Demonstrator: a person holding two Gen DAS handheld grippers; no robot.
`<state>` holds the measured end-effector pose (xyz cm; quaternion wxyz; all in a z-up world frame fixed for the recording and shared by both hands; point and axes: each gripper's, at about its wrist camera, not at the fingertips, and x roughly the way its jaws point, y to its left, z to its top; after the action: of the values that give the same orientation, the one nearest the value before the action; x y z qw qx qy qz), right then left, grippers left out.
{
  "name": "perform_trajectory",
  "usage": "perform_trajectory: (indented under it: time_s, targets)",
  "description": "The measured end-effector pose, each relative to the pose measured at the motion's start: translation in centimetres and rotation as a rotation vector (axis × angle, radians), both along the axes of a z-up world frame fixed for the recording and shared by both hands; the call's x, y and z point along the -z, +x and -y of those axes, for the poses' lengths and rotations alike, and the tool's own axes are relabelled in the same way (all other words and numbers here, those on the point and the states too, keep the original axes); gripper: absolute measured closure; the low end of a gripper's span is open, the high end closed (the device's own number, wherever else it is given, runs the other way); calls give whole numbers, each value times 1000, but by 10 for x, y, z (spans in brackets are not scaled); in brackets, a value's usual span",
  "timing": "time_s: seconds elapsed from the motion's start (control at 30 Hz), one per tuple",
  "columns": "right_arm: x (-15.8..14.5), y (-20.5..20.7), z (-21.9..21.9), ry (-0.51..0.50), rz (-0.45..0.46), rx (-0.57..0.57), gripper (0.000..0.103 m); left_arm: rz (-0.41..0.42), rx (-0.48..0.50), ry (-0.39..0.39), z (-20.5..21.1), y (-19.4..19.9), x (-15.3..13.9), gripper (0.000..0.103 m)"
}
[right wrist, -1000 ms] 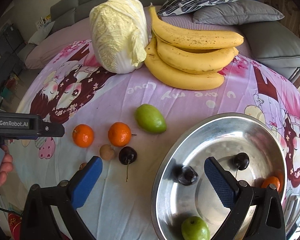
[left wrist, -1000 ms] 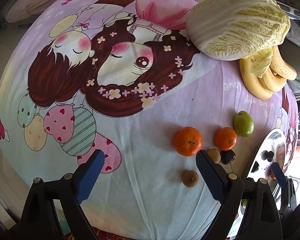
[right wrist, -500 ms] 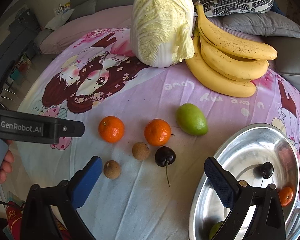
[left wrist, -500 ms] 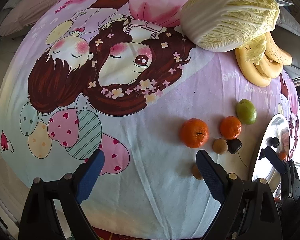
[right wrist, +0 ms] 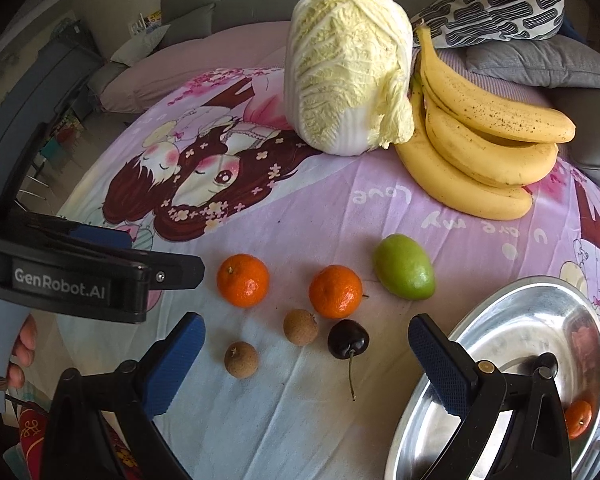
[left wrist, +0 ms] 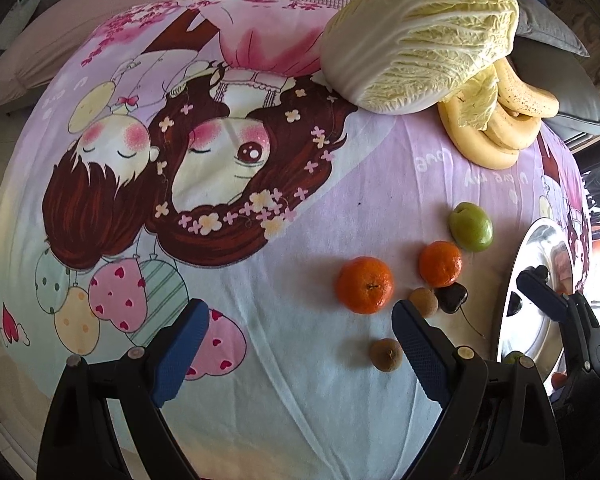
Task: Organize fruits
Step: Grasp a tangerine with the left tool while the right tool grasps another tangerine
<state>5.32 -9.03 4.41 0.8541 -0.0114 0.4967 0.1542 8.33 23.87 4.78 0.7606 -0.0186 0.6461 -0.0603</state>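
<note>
The loose fruits are lying in a cluster on the cartoon-printed cloth (right wrist: 300,208) covering the bench. Two tangerines (right wrist: 242,280) (right wrist: 335,291) are sitting side by side, with a green fruit (right wrist: 403,267) just beside the right one. In front of them two brown longans (right wrist: 300,326) (right wrist: 241,359) are resting apart from each other, and a dark cherry (right wrist: 348,339) is lying next to the nearer-centre longan, its stem trailing toward the camera. To the right a steel bowl (right wrist: 500,320) is standing at the cloth's edge, holding another tangerine (right wrist: 578,419) and a dark cherry (right wrist: 546,362) partly hidden behind the gripper finger.

At the far side a napa cabbage (right wrist: 348,80) is leaning against a bunch of bananas (right wrist: 484,140), with cushions and a sofa behind them.

The right gripper (right wrist: 304,344) is hovering over the longans and cherry with its blue-padded jaws spread wide and nothing between the pads. The left gripper (left wrist: 300,344) is pointing steeply down at the cloth to the left of the fruit, its jaws likewise standing wide apart and empty; one longan (left wrist: 386,355) is lying just inside its right finger.
</note>
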Motion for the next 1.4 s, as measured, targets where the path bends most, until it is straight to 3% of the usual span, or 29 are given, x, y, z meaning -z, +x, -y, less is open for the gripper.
perform_trajectory:
  time_s: [0.2,0.47,0.6,0.83,0.97,1.4]
  targets:
    - [-9,7,19,54,36,49,4,-26,22,13,23,11,-6,10]
    - [-5,15,30,73,36,78,28,-66,6,26,78,26,4,11]
    - [3,20,23,59,21,60,35,-78,19,16,94,29,12,26]
    - [18,27,17,42,-11,63,49,-104,22,-22,116,32,25,34]
    - [25,30,15,42,-33,61,53,-117,12,-44,121,32,24,40]
    - [46,40,6,34,-83,70,57,-147,-6,-125,130,52,54,41]
